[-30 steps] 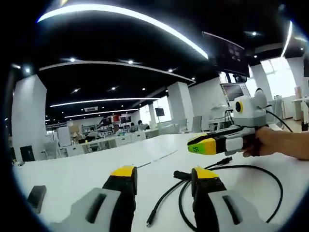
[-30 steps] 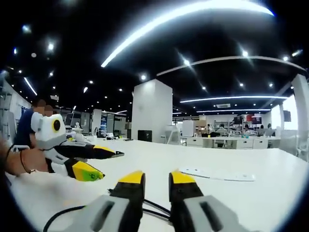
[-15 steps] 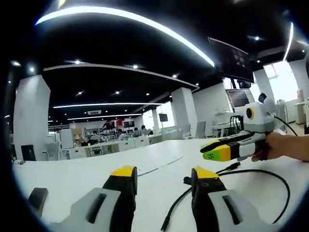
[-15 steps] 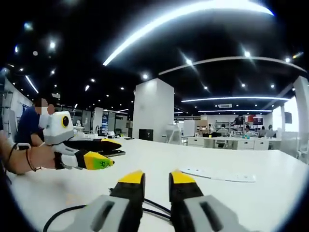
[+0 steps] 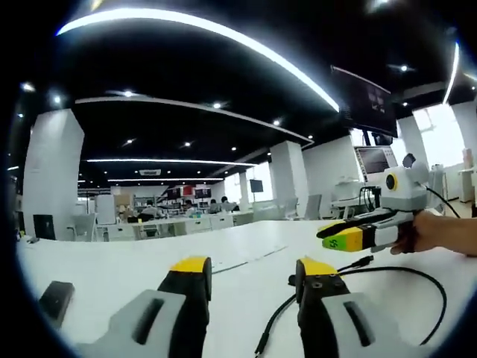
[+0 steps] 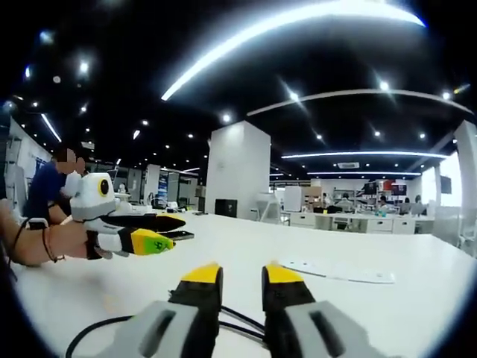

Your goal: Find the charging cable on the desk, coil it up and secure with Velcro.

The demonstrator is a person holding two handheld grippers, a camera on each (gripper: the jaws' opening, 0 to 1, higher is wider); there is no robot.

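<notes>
Cable (image 6: 112, 328) partly hidden behind right gripper (image 6: 242, 280).

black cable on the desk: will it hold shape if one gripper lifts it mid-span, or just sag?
Probably sags: the cable is thin and lies in a loose loop on the desk. Its free plug end would likely dangle. Looks light, so it may drag rather than stay put.

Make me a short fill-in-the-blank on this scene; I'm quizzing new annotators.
1. The thin black charging cable lies on the white ____.
2. The left gripper has its jaws ____.
3. The right gripper has jaw tips coloured ____.

Missing words: desk; open; yellow
</notes>
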